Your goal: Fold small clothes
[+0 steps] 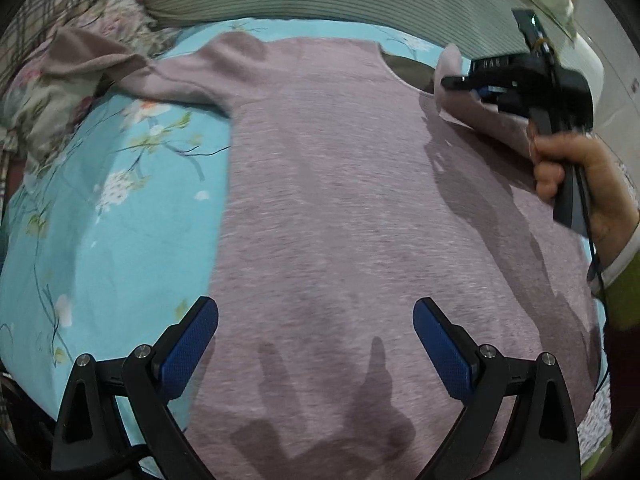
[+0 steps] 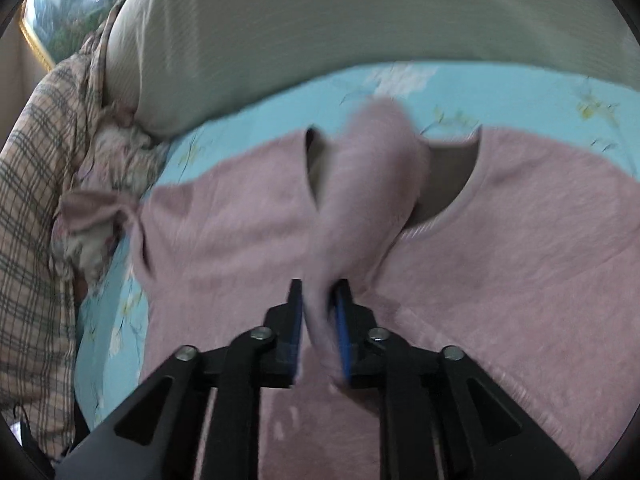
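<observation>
A mauve knit sweater (image 1: 340, 200) lies flat on a blue floral bedsheet (image 1: 100, 220), neckline at the far side. My left gripper (image 1: 316, 320) is open and empty just above the sweater's lower body. My right gripper (image 2: 319, 300) is shut on the sweater's right sleeve (image 2: 360, 184) and holds it lifted over the neckline (image 2: 444, 184). In the left wrist view the right gripper (image 1: 460, 82) shows at the far right with the sleeve (image 1: 480, 116) trailing from it. The left sleeve (image 1: 132, 68) stretches out to the far left, its end bunched.
A large grey ribbed pillow (image 2: 360, 32) lies along the far edge of the bed. Floral and plaid bedding (image 2: 36, 200) is piled at the left. A framed picture (image 2: 60, 8) hangs at the upper left.
</observation>
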Demonstrator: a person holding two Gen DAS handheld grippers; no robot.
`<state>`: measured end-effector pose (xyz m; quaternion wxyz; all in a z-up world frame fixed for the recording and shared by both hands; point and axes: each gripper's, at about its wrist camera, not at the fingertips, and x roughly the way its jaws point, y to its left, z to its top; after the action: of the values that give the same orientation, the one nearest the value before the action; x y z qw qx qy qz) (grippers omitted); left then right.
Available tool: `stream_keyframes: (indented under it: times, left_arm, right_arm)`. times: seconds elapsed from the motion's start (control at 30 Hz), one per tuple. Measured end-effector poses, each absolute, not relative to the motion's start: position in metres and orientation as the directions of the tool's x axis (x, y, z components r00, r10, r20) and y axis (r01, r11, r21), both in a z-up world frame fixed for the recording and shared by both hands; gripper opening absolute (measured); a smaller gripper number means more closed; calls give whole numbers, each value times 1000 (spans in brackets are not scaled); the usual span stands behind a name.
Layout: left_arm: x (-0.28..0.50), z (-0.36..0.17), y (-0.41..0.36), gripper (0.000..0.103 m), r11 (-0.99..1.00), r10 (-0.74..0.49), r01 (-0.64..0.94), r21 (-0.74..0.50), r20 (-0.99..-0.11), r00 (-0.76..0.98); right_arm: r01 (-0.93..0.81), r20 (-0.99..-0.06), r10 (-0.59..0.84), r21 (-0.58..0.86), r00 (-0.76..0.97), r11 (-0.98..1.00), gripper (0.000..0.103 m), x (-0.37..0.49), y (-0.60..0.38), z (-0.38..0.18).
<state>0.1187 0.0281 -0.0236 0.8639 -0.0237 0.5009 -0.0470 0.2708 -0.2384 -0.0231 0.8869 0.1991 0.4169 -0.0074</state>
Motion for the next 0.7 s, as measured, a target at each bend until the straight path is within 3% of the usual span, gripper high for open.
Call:
stream_keyframes:
  times: [0.2, 0.33, 0.57, 0.7]
  left_arm:
    - [127, -31, 33, 99, 995, -104, 46, -93, -871, 480]
    - [139, -33, 20, 99, 992, -129, 69, -109, -870, 477]
    - [177, -23, 8, 99, 982, -187, 79, -171, -851, 491]
    - [194, -19, 12, 99, 978, -203, 66, -196, -845, 495]
  right_arm:
    - [191, -684, 158, 406, 712, 893, 26, 231, -269, -2]
    - [271, -708, 86, 377, 701, 886, 26, 223, -301, -1]
    - [231, -764, 263, 471, 589, 851, 26, 230, -305, -46]
    - [105, -734, 418, 549, 535, 829, 28, 214, -271, -58]
